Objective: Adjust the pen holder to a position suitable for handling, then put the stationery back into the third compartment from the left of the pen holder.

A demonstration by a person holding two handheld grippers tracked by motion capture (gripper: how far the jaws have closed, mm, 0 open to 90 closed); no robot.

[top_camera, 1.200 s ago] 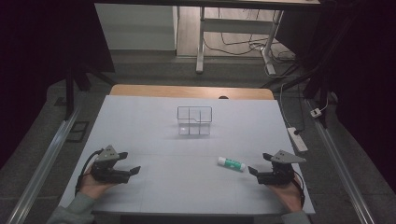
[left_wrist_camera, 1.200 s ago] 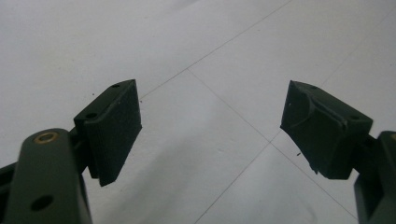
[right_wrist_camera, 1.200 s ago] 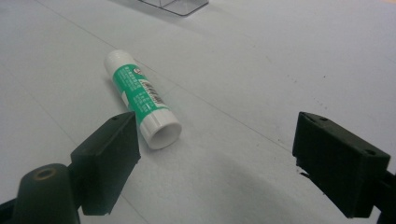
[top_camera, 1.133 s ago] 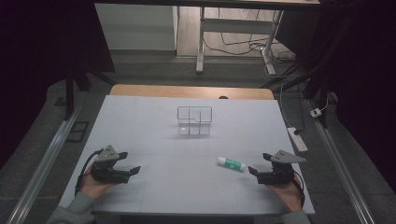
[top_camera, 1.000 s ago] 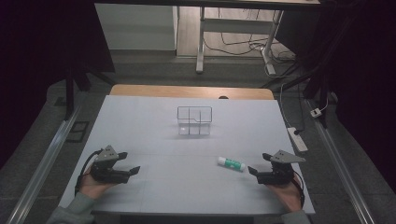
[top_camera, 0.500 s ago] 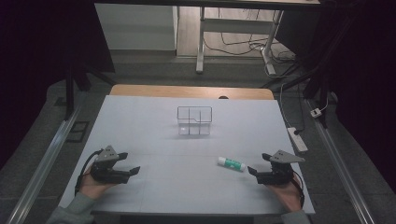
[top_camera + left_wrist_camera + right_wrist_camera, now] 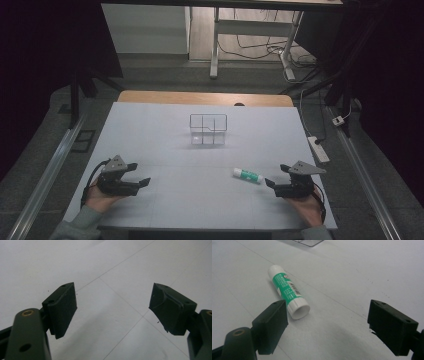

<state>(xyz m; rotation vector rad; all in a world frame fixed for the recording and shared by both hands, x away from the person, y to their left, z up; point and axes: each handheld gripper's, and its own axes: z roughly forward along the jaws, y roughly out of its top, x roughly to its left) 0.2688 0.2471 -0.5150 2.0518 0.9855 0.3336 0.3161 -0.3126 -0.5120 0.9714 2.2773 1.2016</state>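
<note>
While nothing on the table (image 7: pixel 150 130) differs from a second ago, worth reading as a pause before the first move. Same places for both hands, same place for the glue stick (image 7: pixel 247 175), same spot for the clear divided box (image 7: pixel 208 129) at mid-table.

Lying on its side on the white surface, well short of the box and toward the right: a green-and-white glue stick (image 7: pixel 288 295), just ahead of the right gripper (image 7: pixel 276 180) and a little to its left. Seen from the right gripper view, close beside the left jaw, not between the two. Jaws of the right gripper (image 7: pixel 328 322) spread wide, holding nothing.

Resting low near the front left corner, well apart from the stick: the left gripper (image 7: pixel 139 175), jaws likewise wide apart and empty, with bare table between them in the left gripper view (image 7: pixel 112 307).

Likely meaning: work not yet begun, no grasp made. Probably a short shift sideways for the right gripper, then closing around the tube's middle.
</note>
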